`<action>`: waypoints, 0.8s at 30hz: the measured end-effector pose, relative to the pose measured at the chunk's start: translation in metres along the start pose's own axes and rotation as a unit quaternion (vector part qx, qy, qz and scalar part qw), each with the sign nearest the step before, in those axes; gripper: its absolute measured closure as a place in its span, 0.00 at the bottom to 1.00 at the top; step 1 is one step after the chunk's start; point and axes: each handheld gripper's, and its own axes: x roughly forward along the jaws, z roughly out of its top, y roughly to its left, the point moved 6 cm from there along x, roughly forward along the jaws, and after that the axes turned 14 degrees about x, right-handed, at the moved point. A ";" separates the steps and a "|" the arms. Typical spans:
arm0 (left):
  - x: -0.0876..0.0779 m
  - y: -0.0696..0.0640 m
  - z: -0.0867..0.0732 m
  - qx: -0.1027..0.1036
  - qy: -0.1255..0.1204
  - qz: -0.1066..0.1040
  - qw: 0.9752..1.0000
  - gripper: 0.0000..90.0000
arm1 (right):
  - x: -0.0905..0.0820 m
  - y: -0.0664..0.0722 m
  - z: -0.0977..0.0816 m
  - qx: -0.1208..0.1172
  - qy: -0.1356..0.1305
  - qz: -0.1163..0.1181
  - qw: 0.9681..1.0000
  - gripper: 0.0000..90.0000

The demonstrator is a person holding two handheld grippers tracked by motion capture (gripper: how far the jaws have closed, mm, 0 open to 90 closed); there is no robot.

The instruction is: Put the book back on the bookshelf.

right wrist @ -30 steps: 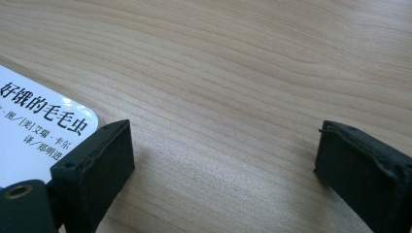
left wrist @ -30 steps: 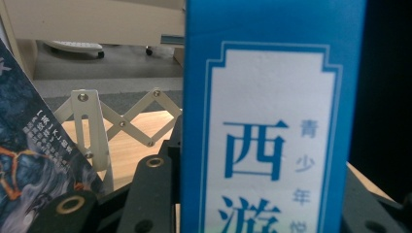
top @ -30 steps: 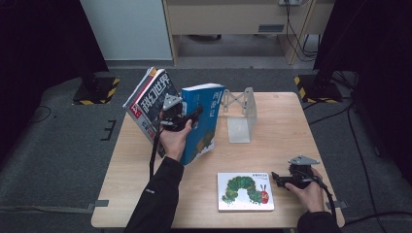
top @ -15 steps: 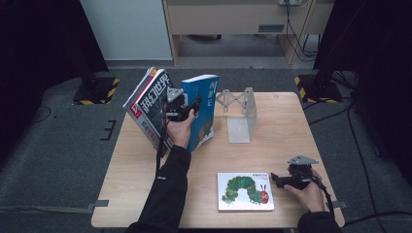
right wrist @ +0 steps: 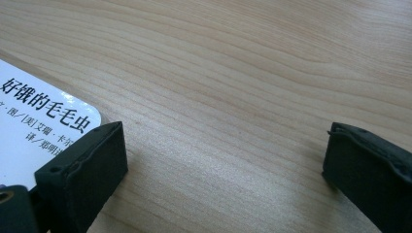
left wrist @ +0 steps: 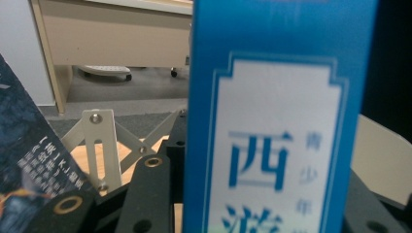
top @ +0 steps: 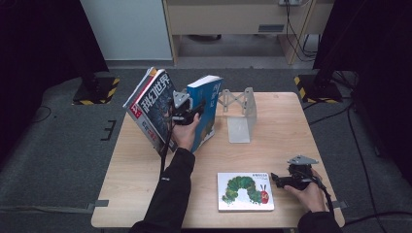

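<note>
High view: left gripper [top: 190, 112] pinches the thick blue paperback book [top: 206, 109], held upright at the table's far-left, spine facing near side, long axis vertical w/ slight lean; grey metal folding bookend [top: 241, 116] stands just to its right, dark-covered magazine [top: 154, 108] leans at its left. Left gripper view: blue spine [left wrist: 277, 121] sits btwn the jaws, bookend struts behind. Right gripper view: right gripper [right wrist: 223, 160] spread wide, nothing held, beside white caterpillar picture book [right wrist: 39, 114] lying flat.

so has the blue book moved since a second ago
Yes. The blue book, held upright in the left gripper, has shifted up the picture and now stands closer to the metal bookend than before.
</note>
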 end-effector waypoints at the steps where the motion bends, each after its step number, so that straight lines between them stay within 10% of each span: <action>1: 0.000 0.000 0.000 0.000 0.000 0.000 1.000 0.66 | 0.000 0.000 0.000 0.000 0.000 0.000 1.000 0.03; 8: -0.028 -0.006 -0.014 0.037 0.020 0.002 0.999 0.66 | 0.000 0.000 0.000 0.000 0.001 0.000 1.000 0.03; 24: -0.068 -0.014 -0.043 0.032 -0.012 -0.025 0.999 0.64 | 0.000 0.000 0.000 0.001 0.001 0.000 1.000 0.03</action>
